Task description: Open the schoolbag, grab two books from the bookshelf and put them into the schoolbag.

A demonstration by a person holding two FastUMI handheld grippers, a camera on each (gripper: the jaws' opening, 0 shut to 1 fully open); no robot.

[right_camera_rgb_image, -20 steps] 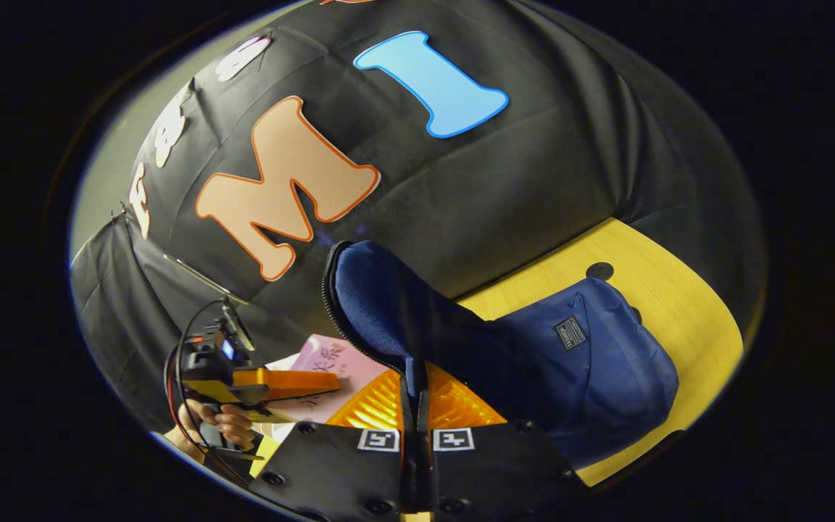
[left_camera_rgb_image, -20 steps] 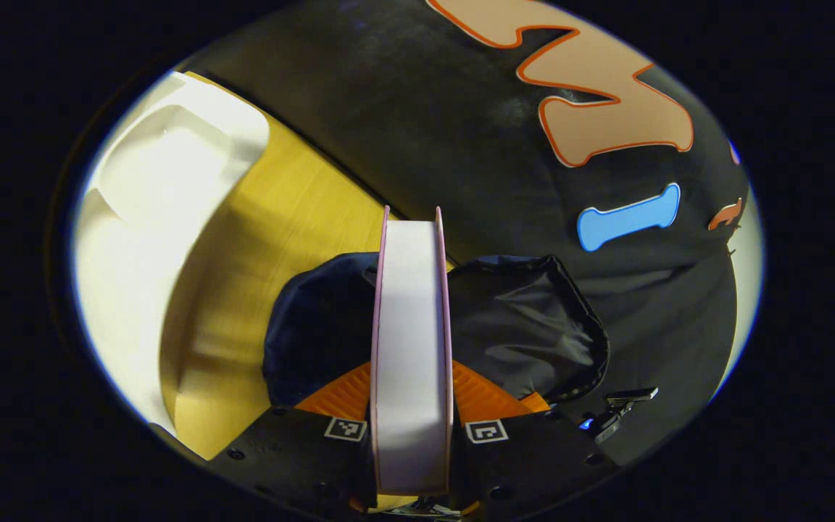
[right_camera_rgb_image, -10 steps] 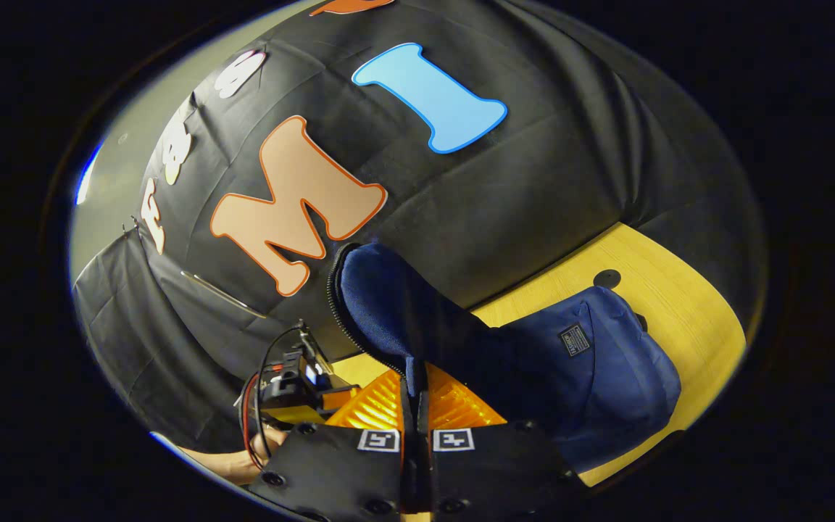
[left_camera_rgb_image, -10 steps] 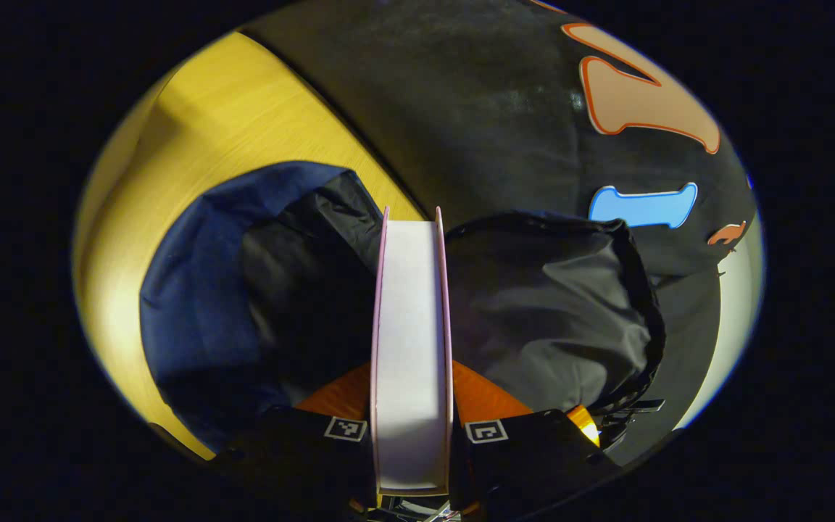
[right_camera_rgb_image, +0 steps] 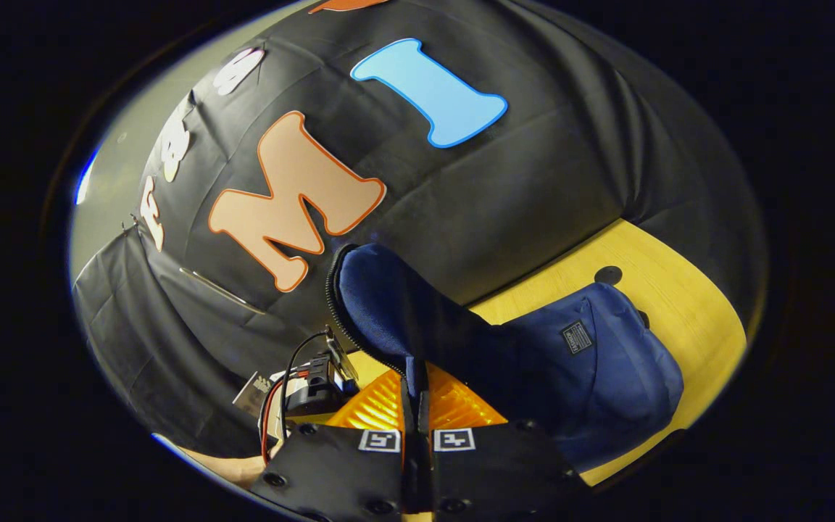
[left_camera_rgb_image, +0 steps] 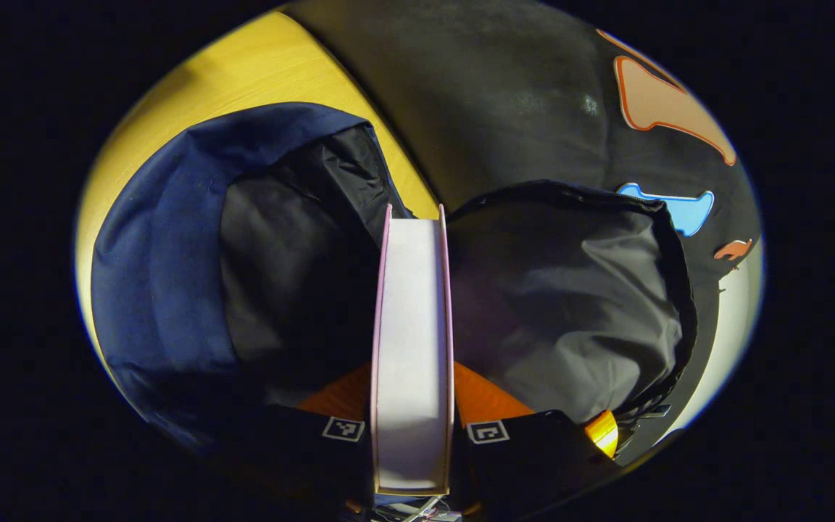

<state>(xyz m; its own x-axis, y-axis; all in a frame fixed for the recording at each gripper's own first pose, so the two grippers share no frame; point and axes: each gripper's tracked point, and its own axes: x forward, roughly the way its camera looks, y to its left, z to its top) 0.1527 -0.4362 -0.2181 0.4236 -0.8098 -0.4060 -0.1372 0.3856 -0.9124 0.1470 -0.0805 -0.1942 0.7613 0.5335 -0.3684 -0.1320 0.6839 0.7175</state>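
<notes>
Navy schoolbag point(left_camera_rgb_image: 164, 246) with black lining, pink-covered white-paged book point(left_camera_rgb_image: 412, 348), yellow table point(right_camera_rgb_image: 671, 319).

Yellow wooden table point(right_camera_rgb_image: 686, 304)

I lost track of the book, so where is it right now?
In the left gripper view, the book is clamped edge-on in the left tool, over the open mouth of the blue schoolbag, whose flap the right tool holds up.

Left tool point(left_camera_rgb_image: 412, 406): black body, square black-and-white marker on each finger base. Right tool point(right_camera_rgb_image: 416, 420): same markers, round screws along black housing. Left tool point(right_camera_rgb_image: 309, 388) from outside: black and red cables.
</notes>
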